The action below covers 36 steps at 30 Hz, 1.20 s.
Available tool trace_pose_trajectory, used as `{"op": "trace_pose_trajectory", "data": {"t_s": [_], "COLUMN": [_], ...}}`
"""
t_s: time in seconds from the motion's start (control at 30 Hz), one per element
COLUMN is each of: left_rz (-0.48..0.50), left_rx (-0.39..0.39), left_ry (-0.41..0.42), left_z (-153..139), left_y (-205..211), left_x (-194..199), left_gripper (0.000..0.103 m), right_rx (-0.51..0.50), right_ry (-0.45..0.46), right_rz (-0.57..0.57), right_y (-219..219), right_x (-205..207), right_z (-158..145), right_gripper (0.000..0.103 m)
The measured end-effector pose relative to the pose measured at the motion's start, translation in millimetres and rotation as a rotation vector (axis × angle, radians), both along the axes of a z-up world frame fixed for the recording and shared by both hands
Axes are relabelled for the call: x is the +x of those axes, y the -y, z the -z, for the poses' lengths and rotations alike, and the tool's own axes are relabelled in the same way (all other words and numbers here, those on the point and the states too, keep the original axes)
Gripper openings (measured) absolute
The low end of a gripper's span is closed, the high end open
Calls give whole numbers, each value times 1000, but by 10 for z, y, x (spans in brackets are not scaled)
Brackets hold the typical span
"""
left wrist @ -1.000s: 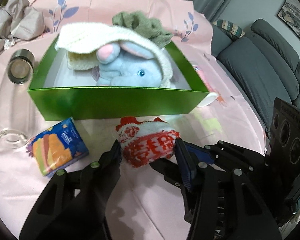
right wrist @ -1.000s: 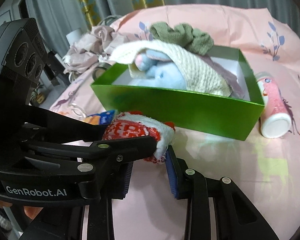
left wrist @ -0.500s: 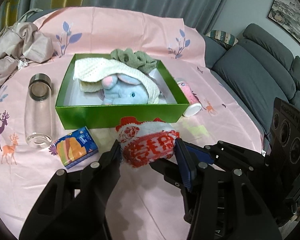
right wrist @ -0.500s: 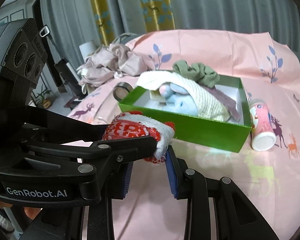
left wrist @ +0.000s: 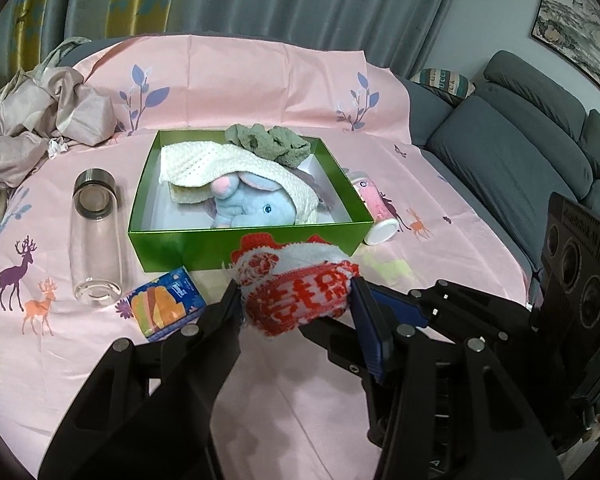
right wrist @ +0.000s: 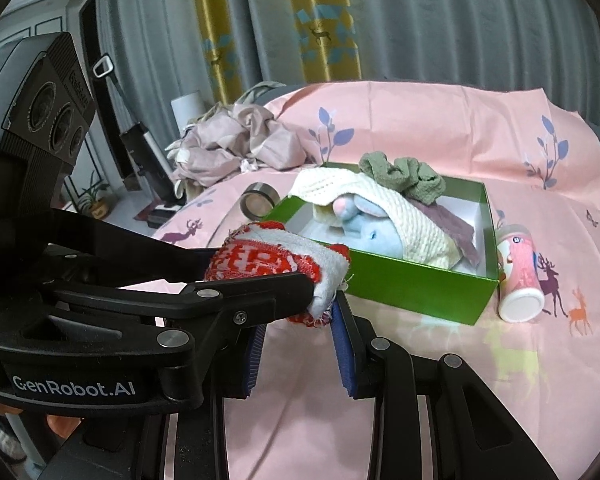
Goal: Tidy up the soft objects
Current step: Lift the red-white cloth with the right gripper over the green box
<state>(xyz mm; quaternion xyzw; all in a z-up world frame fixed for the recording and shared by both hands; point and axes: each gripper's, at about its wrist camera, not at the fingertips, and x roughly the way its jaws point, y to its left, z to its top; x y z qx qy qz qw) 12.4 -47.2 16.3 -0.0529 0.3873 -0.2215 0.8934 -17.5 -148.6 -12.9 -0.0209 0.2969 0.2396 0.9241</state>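
red-white knit pouch (left wrist: 296, 294) | clamped between left tongs (left wrist: 296, 300) | right tongs (right wrist: 296, 312) gripping its edge

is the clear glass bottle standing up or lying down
Lying down: the glass bottle rests on its side on the pink cloth, left of the green box.

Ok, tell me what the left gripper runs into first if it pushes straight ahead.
Probably the near wall of the green box. The left gripper, shut on the red-and-white knitted piece, points right at it, though depth is hard to judge.
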Motion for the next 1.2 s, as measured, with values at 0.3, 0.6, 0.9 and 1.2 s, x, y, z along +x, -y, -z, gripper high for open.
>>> {"op": "trace_pose_trajectory", "data": {"t_s": [0.3,0.6,0.9,1.2], "left_rz": [10,27,40,49], "left_rx": [16,46,85,101], "left_ry": [22,34,48,53], "left_z": [-82,-115,-143,-155], "left_y": [71,165,257,305], "left_x": [33,76,158,284], "left_gripper": [51,51,51,51], "right_rx": [8,24,31,41], "right_ry": [27,35,40,45], "right_rz": [2,11,15,18], "right_y": [51,125,176,218], "right_x": [16,59,124,246], "right_z": [-63,-78,-77,-87], "right_gripper": [34,34,34,34]}}
